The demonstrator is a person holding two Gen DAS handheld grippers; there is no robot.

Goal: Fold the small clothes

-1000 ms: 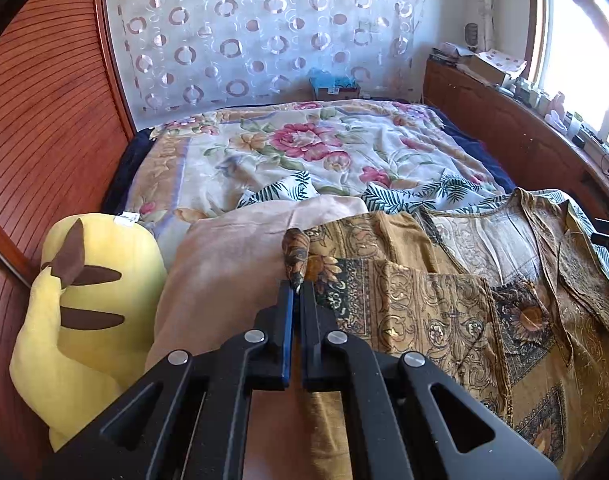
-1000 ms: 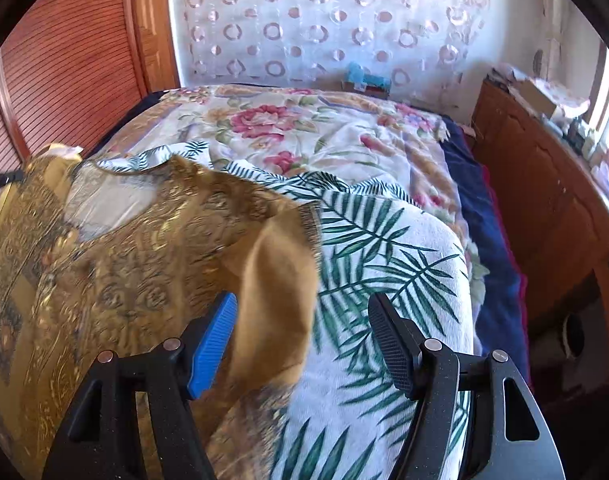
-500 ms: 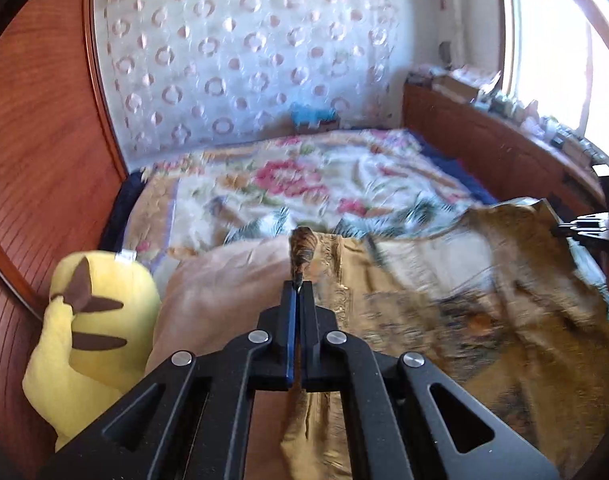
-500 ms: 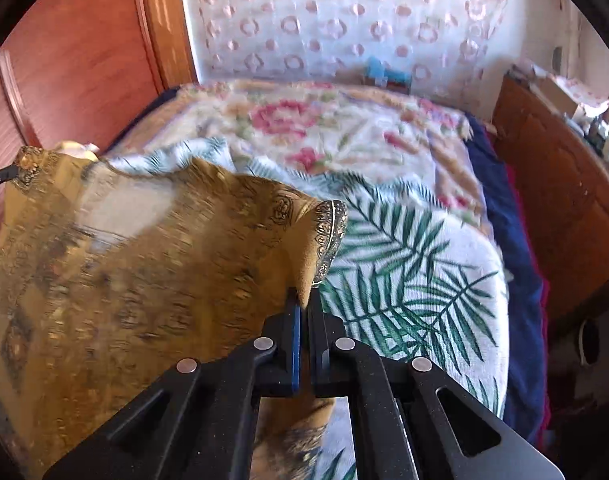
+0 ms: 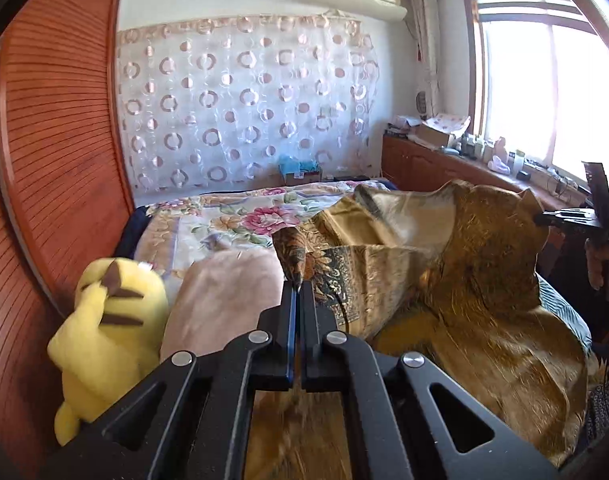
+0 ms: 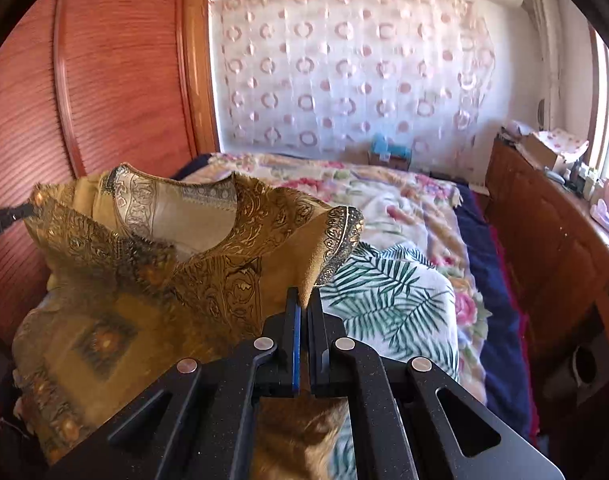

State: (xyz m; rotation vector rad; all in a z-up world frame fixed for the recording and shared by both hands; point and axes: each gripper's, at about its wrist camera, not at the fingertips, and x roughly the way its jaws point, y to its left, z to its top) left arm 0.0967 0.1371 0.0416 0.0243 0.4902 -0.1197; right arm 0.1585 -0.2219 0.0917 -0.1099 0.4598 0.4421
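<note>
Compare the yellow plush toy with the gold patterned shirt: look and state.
The plush toy is plain yellow with brown marks; the shirt is gold with dense ornate print. The toy rests beside the pink pillow, untouched; the shirt is lifted, pinched by the left gripper and right gripper, jaws shut. Both are soft.

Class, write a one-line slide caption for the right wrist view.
Right claw shut on a gold patterned shirt, lifting it above the palm-leaf blanket.
</note>
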